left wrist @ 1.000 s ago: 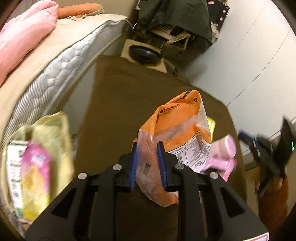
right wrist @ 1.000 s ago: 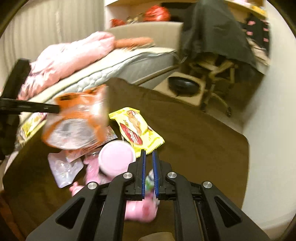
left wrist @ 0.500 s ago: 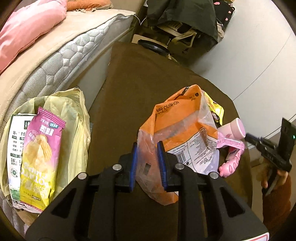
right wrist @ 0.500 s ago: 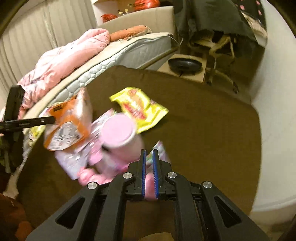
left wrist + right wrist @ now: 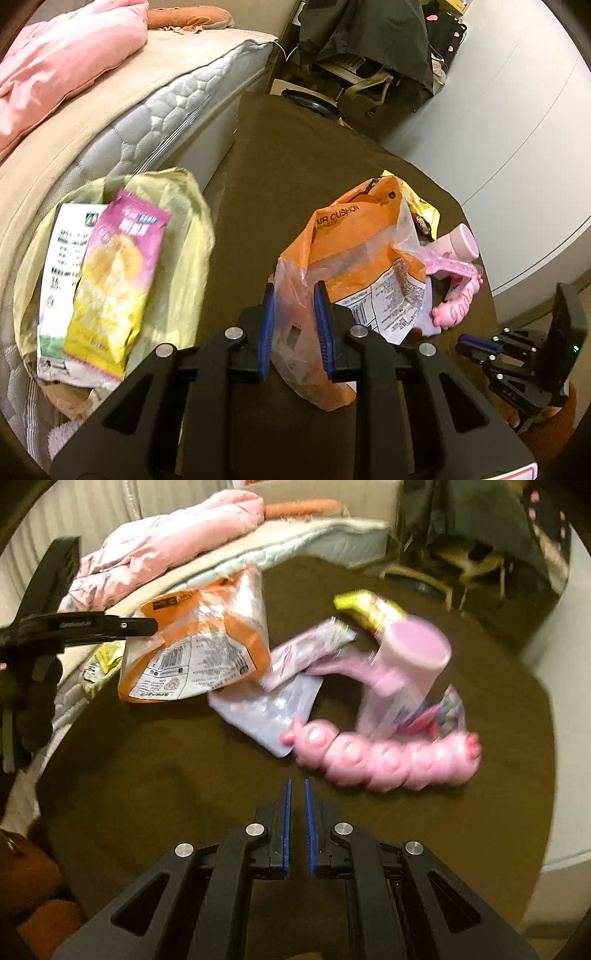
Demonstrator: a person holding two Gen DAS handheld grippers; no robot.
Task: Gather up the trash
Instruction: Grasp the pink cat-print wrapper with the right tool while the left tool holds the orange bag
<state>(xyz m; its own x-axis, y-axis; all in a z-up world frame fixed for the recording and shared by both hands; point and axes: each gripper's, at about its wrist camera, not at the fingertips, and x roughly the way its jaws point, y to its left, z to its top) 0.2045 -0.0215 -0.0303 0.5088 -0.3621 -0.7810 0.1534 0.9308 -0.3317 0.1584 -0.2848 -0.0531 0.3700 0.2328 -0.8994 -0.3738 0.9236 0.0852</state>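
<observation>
My left gripper (image 5: 293,295) is shut on a crumpled orange and clear plastic bag (image 5: 354,258), held above the brown round table (image 5: 295,162); the same bag (image 5: 199,642) hangs from that gripper in the right wrist view. To its left a pale yellow trash bag (image 5: 177,221) lies open against the bed, with a pink and yellow snack packet (image 5: 114,273) and a white packet inside. My right gripper (image 5: 297,786) is shut and empty, over bare table in front of a pink segmented toy (image 5: 388,760), a pink cup (image 5: 410,664), a clear pouch (image 5: 269,709) and a yellow wrapper (image 5: 369,609).
A bed (image 5: 122,107) with a pink quilt (image 5: 62,55) borders the table's left. A chair draped in dark clothes (image 5: 369,40) and a robot vacuum (image 5: 314,101) stand beyond the far edge. A white wall (image 5: 498,129) curves along the right.
The left gripper carried the orange bag leftward, bringing the yellow trash bag fully into view. The right gripper pulled back and tilted down; the pink cup and toy now lie ahead of its fingers.
</observation>
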